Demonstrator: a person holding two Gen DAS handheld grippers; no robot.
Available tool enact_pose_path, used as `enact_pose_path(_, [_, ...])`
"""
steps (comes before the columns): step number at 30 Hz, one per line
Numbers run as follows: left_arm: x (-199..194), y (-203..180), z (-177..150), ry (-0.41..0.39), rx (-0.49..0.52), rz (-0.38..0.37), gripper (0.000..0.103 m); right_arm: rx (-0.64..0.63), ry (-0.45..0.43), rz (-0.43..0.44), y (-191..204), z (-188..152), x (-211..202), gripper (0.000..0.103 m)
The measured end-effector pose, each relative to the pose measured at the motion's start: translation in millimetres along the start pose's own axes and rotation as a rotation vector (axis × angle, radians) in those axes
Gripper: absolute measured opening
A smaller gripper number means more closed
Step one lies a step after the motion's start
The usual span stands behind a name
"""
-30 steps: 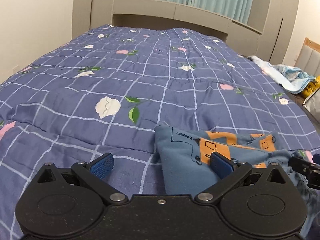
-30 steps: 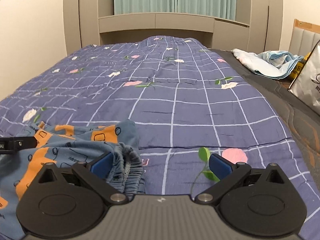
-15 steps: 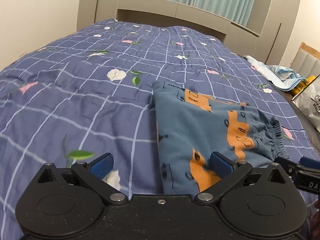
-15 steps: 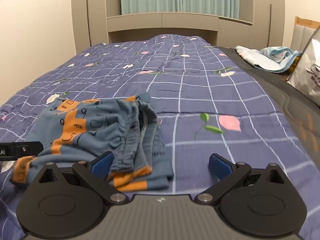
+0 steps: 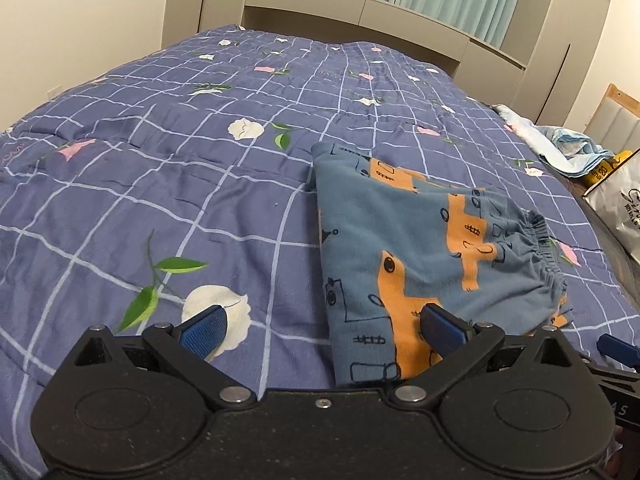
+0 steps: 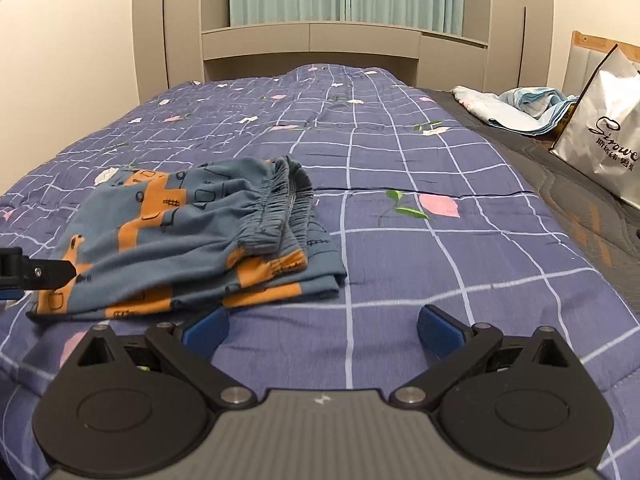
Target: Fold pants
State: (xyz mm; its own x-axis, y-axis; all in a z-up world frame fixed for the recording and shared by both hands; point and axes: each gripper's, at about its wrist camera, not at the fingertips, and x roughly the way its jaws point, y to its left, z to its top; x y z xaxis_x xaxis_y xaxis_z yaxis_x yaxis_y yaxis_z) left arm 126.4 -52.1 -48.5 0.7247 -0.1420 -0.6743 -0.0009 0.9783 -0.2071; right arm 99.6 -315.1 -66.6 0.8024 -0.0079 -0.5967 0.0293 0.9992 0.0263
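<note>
The blue pants with orange patches (image 5: 420,248) lie folded in a compact stack on the blue checked bedspread (image 5: 160,184); they also show in the right wrist view (image 6: 188,240), elastic waistband on top at the right. My left gripper (image 5: 320,330) is open and empty, above the near left edge of the stack. My right gripper (image 6: 320,328) is open and empty, just in front of and right of the stack. The left gripper's tip shows at the left edge of the right wrist view (image 6: 36,270).
A light blue cloth pile (image 6: 516,110) and a white shopping bag (image 6: 604,140) sit on the dark mattress strip at the right. A headboard cabinet (image 6: 312,40) and curtains stand at the far end.
Both grippers have pulled back and up from the pants. The folded stack now lies whole on the bedspread, farther ahead in both views.
</note>
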Motion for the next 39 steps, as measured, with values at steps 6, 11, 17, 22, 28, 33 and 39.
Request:
enact_pose_path(6, [-8.6, 0.6, 1.2, 0.011, 0.008, 0.009, 0.102, 0.017, -0.001, 0.058, -3.6, -0.4, -9.7, 0.103])
enact_pose_path(11, [-14.4, 0.9, 7.2, 0.009, 0.020, 0.000, 0.102, 0.020, -0.031, 0.139, -7.0, 5.9, -18.4, 0.103])
enact_pose_path(17, [-9.3, -3.0, 24.8, -0.015, 0.037, -0.048, 0.102, -0.024, -0.069, 0.249, -12.9, 35.1, -9.6, 0.103])
enact_pose_path(22, [13.9, -13.5, 37.8, 0.006, 0.061, -0.077, 0.102, -0.123, -0.051, 0.280, -8.3, 64.9, 21.1, 0.103])
enact_pose_path(28, [42.5, -23.5, 50.5, 0.021, 0.070, -0.067, 0.102, -0.141, -0.001, 0.376, -18.2, 96.2, 79.9, 0.103])
enact_pose_path(33, [59.3, -24.9, 53.1, 0.034, 0.059, -0.062, 0.102, -0.134, 0.047, 0.412, -23.8, 105.3, 113.0, 0.103])
enact_pose_path(39, [68.0, -18.9, 49.4, 0.036, 0.019, -0.084, 0.103, -0.123, 0.074, 0.454, -24.4, 99.9, 133.2, 0.103])
